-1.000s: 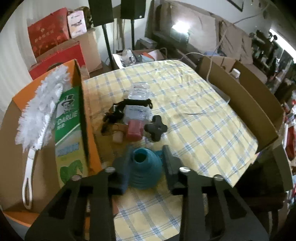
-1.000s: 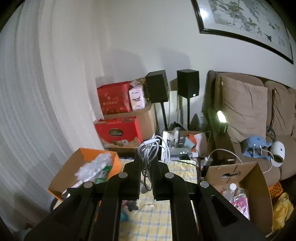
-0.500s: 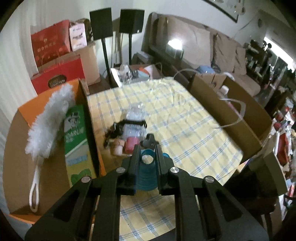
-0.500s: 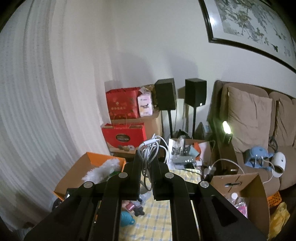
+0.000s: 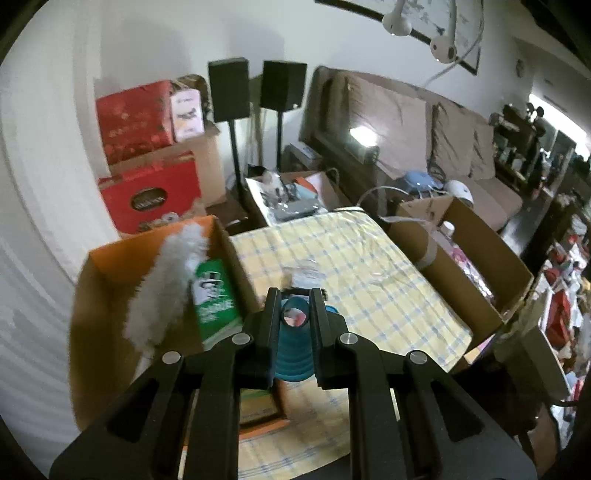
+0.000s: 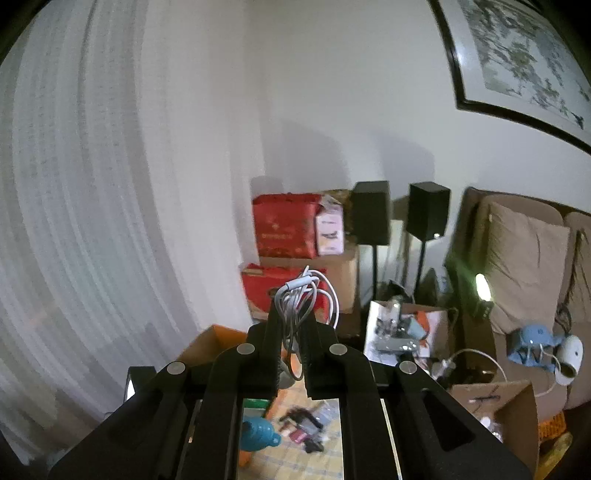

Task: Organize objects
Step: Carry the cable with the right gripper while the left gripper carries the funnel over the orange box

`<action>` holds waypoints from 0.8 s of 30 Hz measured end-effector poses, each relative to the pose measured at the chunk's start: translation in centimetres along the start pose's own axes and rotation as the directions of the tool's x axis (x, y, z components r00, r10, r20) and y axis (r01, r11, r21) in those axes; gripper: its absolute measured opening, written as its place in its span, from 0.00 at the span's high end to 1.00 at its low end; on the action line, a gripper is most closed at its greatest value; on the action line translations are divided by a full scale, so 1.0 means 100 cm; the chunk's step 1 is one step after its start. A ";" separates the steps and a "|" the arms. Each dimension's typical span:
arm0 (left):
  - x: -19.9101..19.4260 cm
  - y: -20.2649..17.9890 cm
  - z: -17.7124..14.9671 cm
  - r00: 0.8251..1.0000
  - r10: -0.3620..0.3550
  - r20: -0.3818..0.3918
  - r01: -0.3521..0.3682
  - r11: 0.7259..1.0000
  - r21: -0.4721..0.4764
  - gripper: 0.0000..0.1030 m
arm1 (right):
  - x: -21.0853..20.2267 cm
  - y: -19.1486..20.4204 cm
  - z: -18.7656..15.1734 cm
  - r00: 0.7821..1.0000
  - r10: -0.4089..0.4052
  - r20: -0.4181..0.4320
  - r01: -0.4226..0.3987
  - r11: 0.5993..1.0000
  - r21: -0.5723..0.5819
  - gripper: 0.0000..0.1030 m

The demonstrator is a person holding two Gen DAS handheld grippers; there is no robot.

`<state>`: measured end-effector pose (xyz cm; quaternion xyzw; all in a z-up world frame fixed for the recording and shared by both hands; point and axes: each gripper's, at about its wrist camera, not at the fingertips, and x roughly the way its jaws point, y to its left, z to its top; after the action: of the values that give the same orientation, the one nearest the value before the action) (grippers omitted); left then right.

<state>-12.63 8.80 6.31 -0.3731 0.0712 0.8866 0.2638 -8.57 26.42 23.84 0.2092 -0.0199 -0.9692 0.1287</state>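
Left gripper [image 5: 294, 320], seen through its own wrist camera, is clenched on a teal ribbed funnel-like object [image 5: 294, 349], pinched across its narrow neck with the wide skirt hanging toward the camera and clear of the surface [image 5: 369, 280], which is covered by a yellow checked cloth. To its left stands an orange cardboard box [image 5: 110, 280] already holding a white fluffy duster [image 5: 166, 284] and a green carton [image 5: 214, 299]; a brown cardboard box [image 5: 476, 266] sits at the right edge. Whichever box is meant, the soft ribbed body probably flexes, so the squeeze should stay firm until the object is well over the opening, then let go low to avoid a bounce off the wall.

Right gripper [image 6: 291, 325], in its wrist view, is closed on a coiled white cable [image 6: 304, 295], whose loops stick out above the fingertips, high over the surface. Loose strands dangle, and earbuds [image 5: 417, 33] show in the left view, so a slow carry would likely keep them from snagging. Far below, the teal object [image 6: 256, 434] appears again beside small clutter [image 6: 306, 430] that is too blurred to name.
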 end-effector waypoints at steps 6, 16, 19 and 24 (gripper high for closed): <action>-0.017 0.033 -0.004 0.998 0.054 0.007 -0.054 0.998 -0.033 0.87 | 0.010 0.032 0.010 0.999 0.052 0.000 -0.052 0.998 -0.026 0.93; -0.025 0.093 -0.027 0.990 0.133 -0.038 -0.136 0.986 -0.100 0.87 | 0.042 0.084 0.014 0.987 0.157 -0.031 -0.159 0.986 -0.048 0.93; -0.018 0.107 -0.039 0.987 0.149 -0.067 -0.156 0.981 -0.118 0.87 | 0.055 0.098 0.012 0.979 0.196 -0.050 -0.198 0.979 -0.042 0.93; -0.004 0.124 -0.060 0.980 0.168 -0.110 -0.183 0.973 -0.139 0.86 | 0.080 0.120 0.007 0.966 0.244 -0.088 -0.247 0.969 -0.025 0.93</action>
<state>-15.07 -3.82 1.49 -0.4266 0.0504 0.8902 0.1521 -13.01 12.77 22.43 0.2433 -0.0228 -0.9363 0.2523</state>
